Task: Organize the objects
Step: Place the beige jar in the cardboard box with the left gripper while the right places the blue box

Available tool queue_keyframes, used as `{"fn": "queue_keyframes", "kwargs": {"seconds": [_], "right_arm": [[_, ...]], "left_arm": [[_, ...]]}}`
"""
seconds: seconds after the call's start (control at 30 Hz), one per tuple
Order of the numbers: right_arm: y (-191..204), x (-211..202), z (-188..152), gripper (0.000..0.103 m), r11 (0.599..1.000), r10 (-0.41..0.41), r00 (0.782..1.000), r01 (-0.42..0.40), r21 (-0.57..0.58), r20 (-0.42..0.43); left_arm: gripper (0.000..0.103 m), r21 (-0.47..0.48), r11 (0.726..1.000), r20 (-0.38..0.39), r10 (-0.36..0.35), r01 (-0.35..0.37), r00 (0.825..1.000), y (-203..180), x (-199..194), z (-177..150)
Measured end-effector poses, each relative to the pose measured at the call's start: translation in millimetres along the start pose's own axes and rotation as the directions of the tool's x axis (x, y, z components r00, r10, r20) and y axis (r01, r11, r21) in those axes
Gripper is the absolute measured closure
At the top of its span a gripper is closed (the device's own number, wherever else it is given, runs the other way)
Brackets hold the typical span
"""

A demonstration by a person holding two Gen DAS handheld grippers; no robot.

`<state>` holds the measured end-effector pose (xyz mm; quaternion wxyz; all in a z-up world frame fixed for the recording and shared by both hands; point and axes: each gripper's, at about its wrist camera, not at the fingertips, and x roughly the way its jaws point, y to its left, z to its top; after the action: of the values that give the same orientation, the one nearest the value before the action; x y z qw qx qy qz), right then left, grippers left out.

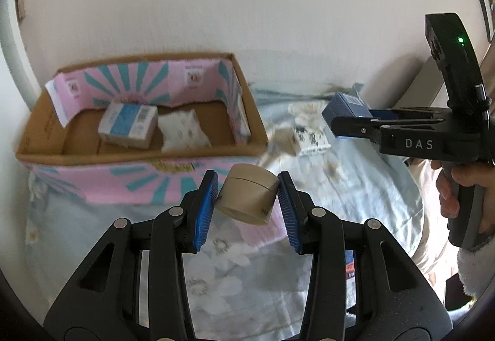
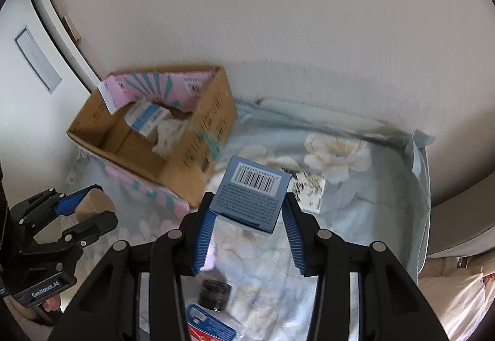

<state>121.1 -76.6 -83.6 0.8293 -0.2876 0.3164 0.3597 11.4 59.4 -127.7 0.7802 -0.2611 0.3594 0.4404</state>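
Note:
My left gripper [image 1: 247, 195] is shut on a beige round jar [image 1: 249, 197] and holds it above the floral bedsheet, just in front of the cardboard box [image 1: 139, 155]. The jar also shows in the right wrist view [image 2: 92, 205], in the left gripper [image 2: 83, 211]. My right gripper [image 2: 249, 211] is shut on a blue box with a barcode [image 2: 252, 192], held above the sheet to the right of the cardboard box [image 2: 198, 136]. The blue box [image 1: 343, 107] and the right gripper [image 1: 349, 121] show at the right of the left wrist view.
Inside the cardboard box lie a white and blue carton [image 1: 128, 123] and a white pouch [image 1: 182, 130]. A small patterned box [image 2: 309, 191] lies on the sheet. A black jar [image 2: 215, 294] and a blue and red packet [image 2: 210, 325] lie below my right gripper. A wall stands behind.

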Motion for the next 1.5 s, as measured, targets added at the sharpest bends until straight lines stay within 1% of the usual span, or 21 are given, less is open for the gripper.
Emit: {"fn": "queue_keyframes", "kwargs": {"seconds": [0.1, 0.27, 0.4, 0.6, 0.87, 1.0, 1.2, 1.23, 1.27, 1.33, 1.5], "right_arm": [[8.0, -6.7, 11.7, 0.063, 1.000, 0.003, 1.000, -0.003, 0.009, 0.015], [25.0, -12.8, 33.4, 0.063, 1.000, -0.019, 0.999, 0.018, 0.022, 0.032], [38.7, -12.2, 49.6, 0.063, 0.999, -0.030, 0.999, 0.029, 0.038, 0.042], [65.4, -4.3, 72.7, 0.063, 0.998, -0.034, 0.998, 0.032, 0.050, 0.049], [103.2, 19.9, 94.9, 0.063, 0.998, -0.034, 0.999, 0.033, 0.059, 0.031], [117.4, 34.5, 99.7, 0.063, 0.997, -0.034, 0.999, 0.033, 0.071, 0.017], [134.1, 56.9, 101.5, 0.063, 0.996, -0.032, 0.999, 0.033, 0.085, -0.009], [136.3, 61.3, 100.5, 0.063, 0.995, -0.033, 0.999, 0.034, 0.092, -0.015], [138.2, 64.3, 99.7, 0.063, 0.995, -0.034, 0.999, 0.036, 0.098, -0.019], [140.5, 70.4, 97.9, 0.063, 0.993, -0.035, 0.999, 0.038, 0.111, -0.027], [142.7, 78.7, 94.3, 0.063, 0.989, -0.044, 0.998, 0.050, 0.137, -0.043]], "left_arm": [[0.066, 0.014, 1.000, 0.009, -0.009, 0.008, 1.000, 9.7, -4.7, 13.9], [0.066, 0.046, 0.999, 0.021, -0.010, 0.009, 1.000, 28.1, -11.1, 35.6], [0.066, 0.048, 0.999, 0.023, -0.014, 0.013, 1.000, 51.3, -12.9, 51.4], [0.066, 0.046, 0.999, 0.022, -0.015, 0.014, 1.000, 88.5, -11.9, 71.1], [0.066, 0.037, 0.999, 0.011, -0.012, 0.012, 1.000, 146.1, -6.3, 97.2], [0.066, 0.048, 0.999, -0.004, 0.009, -0.009, 1.000, 168.5, 2.7, 103.3], [0.066, 0.060, 0.998, -0.035, 0.021, -0.019, 0.999, 193.1, 19.7, 104.6], [0.066, 0.061, 0.998, -0.039, 0.020, -0.018, 0.999, 195.1, 22.3, 103.9], [0.066, 0.160, 0.987, -0.057, -0.015, 0.024, 0.998, 196.5, 24.1, 103.2], [0.066, 0.151, 0.988, -0.071, -0.023, 0.034, 0.997, 200.8, 29.3, 101.8], [0.066, 0.168, 0.985, -0.086, -0.019, 0.033, 0.996, 202.7, 35.8, 97.9]]}}
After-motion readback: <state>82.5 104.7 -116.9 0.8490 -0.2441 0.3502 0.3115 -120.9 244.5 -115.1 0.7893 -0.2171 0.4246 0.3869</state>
